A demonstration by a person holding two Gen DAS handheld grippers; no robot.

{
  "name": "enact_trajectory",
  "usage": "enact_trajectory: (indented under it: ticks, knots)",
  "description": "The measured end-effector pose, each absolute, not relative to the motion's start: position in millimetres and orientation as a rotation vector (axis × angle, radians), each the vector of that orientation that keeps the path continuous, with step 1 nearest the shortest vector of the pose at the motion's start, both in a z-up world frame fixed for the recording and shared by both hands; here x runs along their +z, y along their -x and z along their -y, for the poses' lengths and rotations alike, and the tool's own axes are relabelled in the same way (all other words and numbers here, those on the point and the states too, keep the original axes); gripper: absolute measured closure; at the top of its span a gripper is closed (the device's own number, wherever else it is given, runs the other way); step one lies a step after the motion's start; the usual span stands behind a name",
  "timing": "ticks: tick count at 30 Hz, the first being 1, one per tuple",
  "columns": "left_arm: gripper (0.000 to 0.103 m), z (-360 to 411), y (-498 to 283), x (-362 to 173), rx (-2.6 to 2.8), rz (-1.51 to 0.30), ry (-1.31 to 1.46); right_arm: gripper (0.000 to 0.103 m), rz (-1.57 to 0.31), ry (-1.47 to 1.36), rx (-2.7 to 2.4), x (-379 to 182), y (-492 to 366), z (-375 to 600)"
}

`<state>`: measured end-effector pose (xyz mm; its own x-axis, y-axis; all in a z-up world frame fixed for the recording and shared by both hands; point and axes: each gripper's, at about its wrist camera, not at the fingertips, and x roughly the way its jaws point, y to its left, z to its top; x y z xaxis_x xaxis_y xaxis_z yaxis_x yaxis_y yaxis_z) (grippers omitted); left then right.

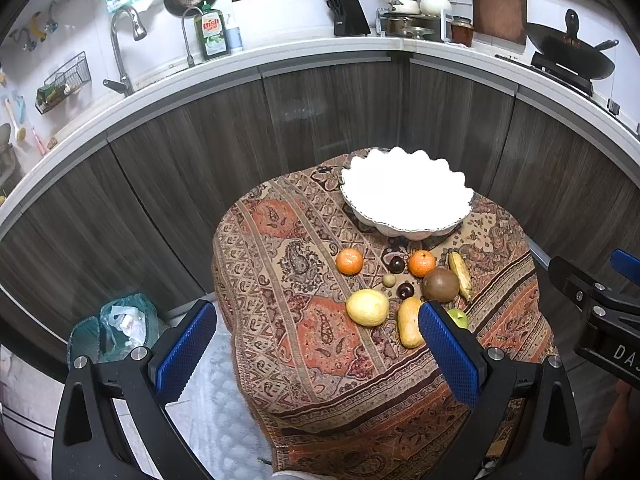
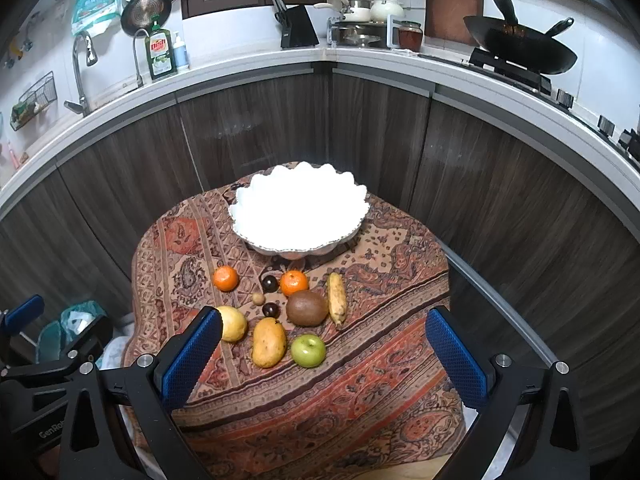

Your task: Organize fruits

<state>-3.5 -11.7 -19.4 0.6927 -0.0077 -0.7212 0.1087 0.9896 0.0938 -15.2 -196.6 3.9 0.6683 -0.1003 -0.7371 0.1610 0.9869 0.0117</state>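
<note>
Fruit sits mid-frame on the patterned cloth [image 2: 360, 360], below one white bowl [image 2: 298, 216]: two oranges [image 2: 226, 278], two dark plums [image 2: 270, 283], one lemon [image 2: 234, 323], mango [image 2: 269, 342], kiwi [image 2: 307, 307], green apple [image 2: 308, 350], banana [image 2: 337, 298], small nut [image 2: 259, 299]. My left gripper [image 1: 316, 348] and right gripper [image 2: 324, 356] are both spread wide, holding nothing.

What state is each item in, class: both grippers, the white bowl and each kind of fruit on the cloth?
left gripper: open, holding nothing.
right gripper: open, holding nothing.
white bowl: upright; overexposed, no fruit visible inside.
two oranges: on the cloth, apart.
kiwi: on the cloth, beside the banana.
banana: lying flat, unpeeled.
mango: lying flat.
green apple: stem dimple up.
lemon: on the cloth.
</note>
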Motion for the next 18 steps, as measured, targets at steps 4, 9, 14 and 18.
enact_trajectory:
  ticks: [4,9,14,18]
  knots:
    - [0.000,10,0,-19,-0.067,-0.814,-0.132,0.000,-0.834,-0.076,-0.150,2,11,196]
    - [0.000,9,-4,-21,-0.064,-0.825,-0.132,0.000,-0.840,-0.084,-0.152,-1,8,196]
    - [0.000,8,-10,-27,-0.062,-0.837,-0.133,0.000,-0.847,-0.082,-0.154,-8,3,197]
    - [0.000,7,-16,-33,-0.076,-0.840,-0.129,0.000,-0.868,-0.087,-0.154,-18,-4,199]
